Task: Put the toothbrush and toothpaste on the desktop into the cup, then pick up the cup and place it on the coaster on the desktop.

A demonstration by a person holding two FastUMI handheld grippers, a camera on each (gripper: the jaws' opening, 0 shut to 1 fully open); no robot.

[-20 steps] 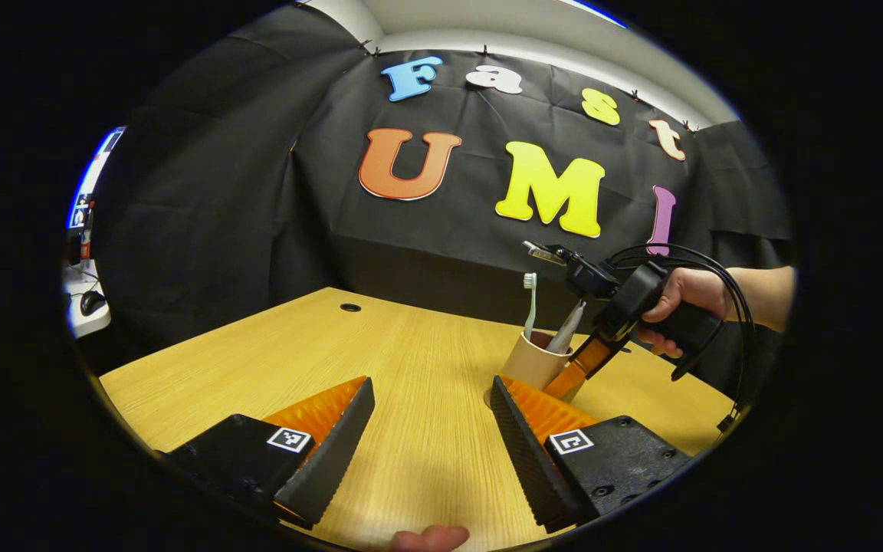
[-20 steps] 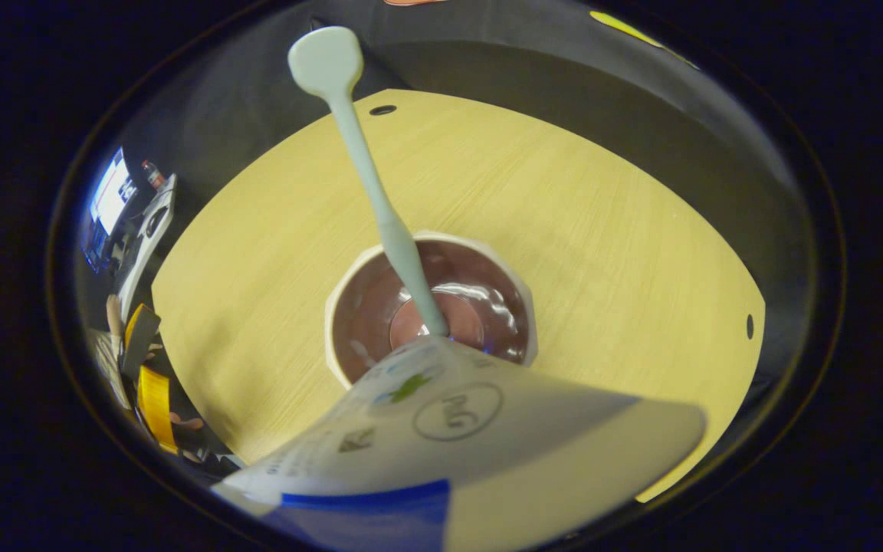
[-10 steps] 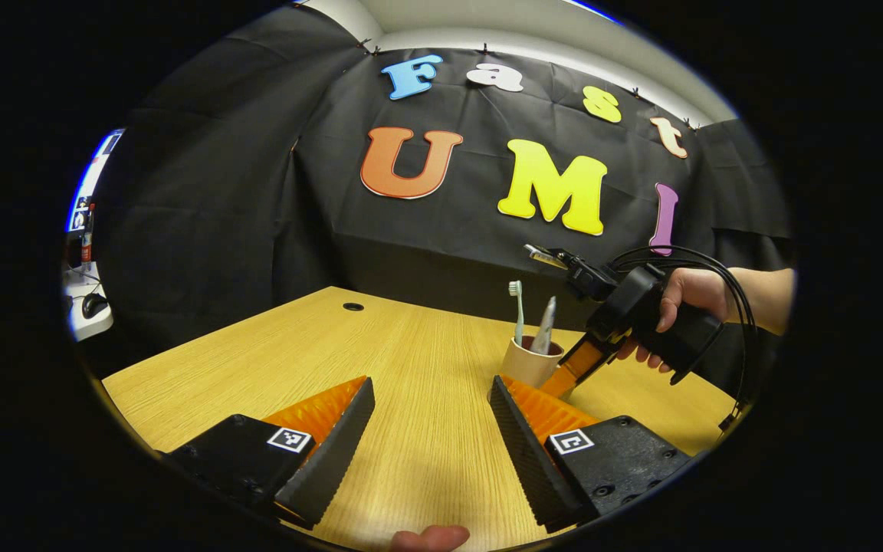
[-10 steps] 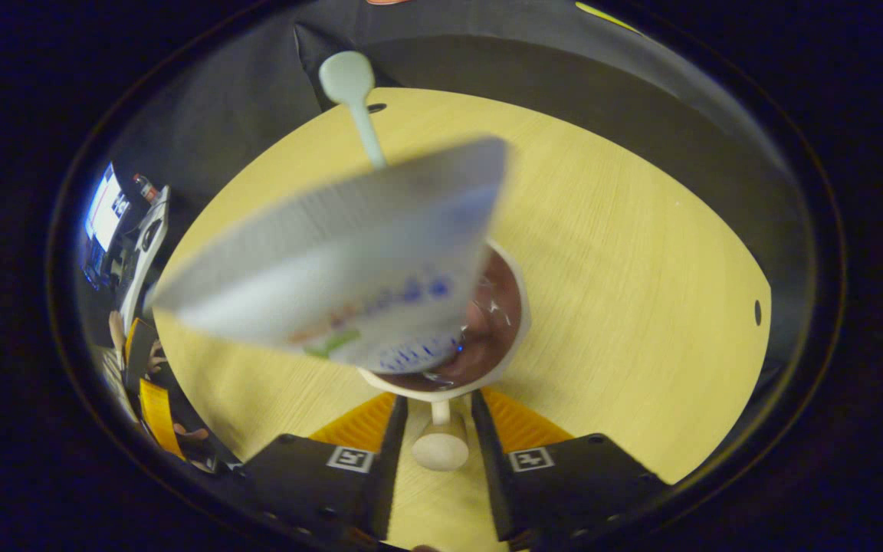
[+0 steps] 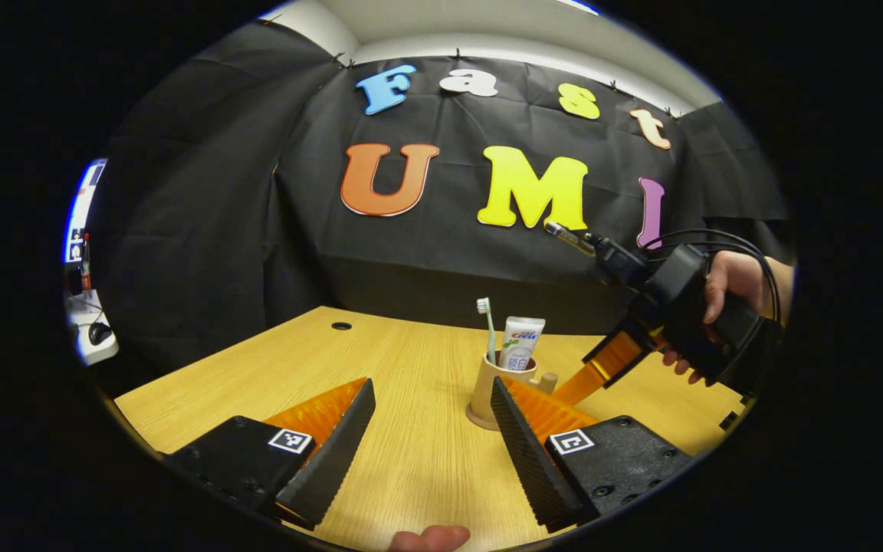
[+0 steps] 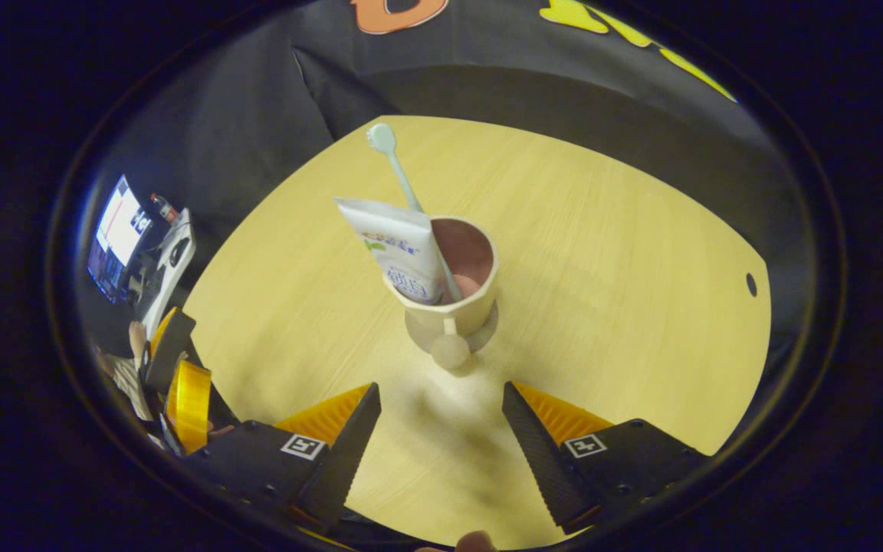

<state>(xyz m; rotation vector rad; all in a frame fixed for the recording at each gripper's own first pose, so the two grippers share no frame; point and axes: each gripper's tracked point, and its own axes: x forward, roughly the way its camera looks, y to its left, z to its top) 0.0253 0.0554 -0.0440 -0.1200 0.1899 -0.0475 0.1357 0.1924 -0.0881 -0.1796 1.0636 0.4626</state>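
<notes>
Beige cup (image 6: pixel 453 303) upright, right gripper (image 6: pixel 441 429) above, fingers spread, tilted down

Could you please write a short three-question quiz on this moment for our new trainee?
1. True or false: the toothpaste lies flat on the desktop.
2. What does the cup stand on? A) a coaster B) a folded towel C) a book
3. Fill in: the right tool is ____, holding nothing.

Key: 1 false: it stands in the cup beside the toothbrush. 2 A, the coaster. 3 open.
</notes>
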